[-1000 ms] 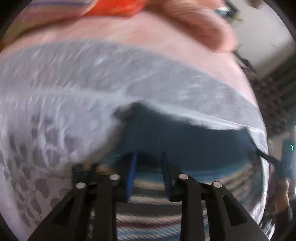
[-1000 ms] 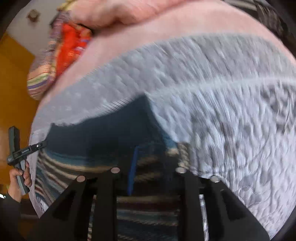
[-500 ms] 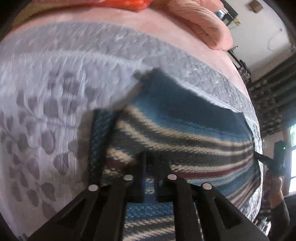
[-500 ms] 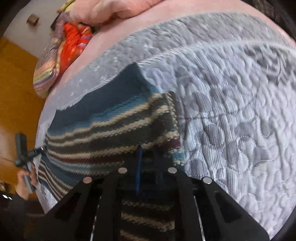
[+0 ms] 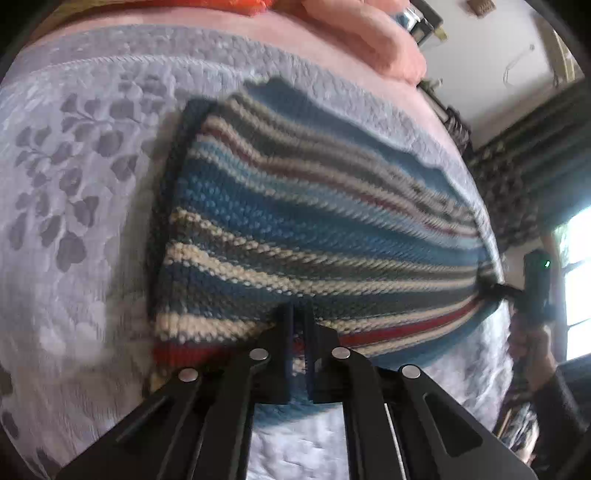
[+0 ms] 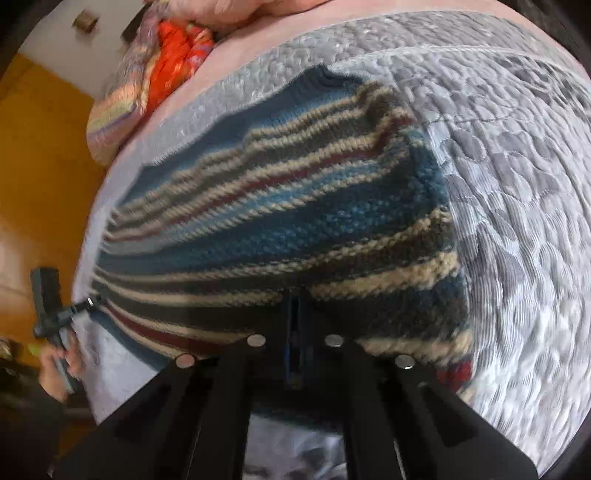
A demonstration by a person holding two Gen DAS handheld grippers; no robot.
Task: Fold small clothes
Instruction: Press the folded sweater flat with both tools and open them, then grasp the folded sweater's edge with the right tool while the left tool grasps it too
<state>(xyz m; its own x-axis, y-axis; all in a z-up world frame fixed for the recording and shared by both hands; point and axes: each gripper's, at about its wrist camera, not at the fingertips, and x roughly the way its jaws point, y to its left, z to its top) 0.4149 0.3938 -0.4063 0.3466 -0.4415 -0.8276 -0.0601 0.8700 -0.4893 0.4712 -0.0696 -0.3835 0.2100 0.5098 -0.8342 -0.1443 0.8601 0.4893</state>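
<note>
Since a second ago, far more of the striped knit garment [image 5: 317, 236] has come into view, stretched across the grey quilted bed [image 5: 74, 206]. Left tool [image 5: 300, 314] pinches its near edge, jaws narrow on the knit; right tool [image 6: 295, 306] does likewise further right. Pink bedding [image 5: 369, 33] lies at the far side.
</note>
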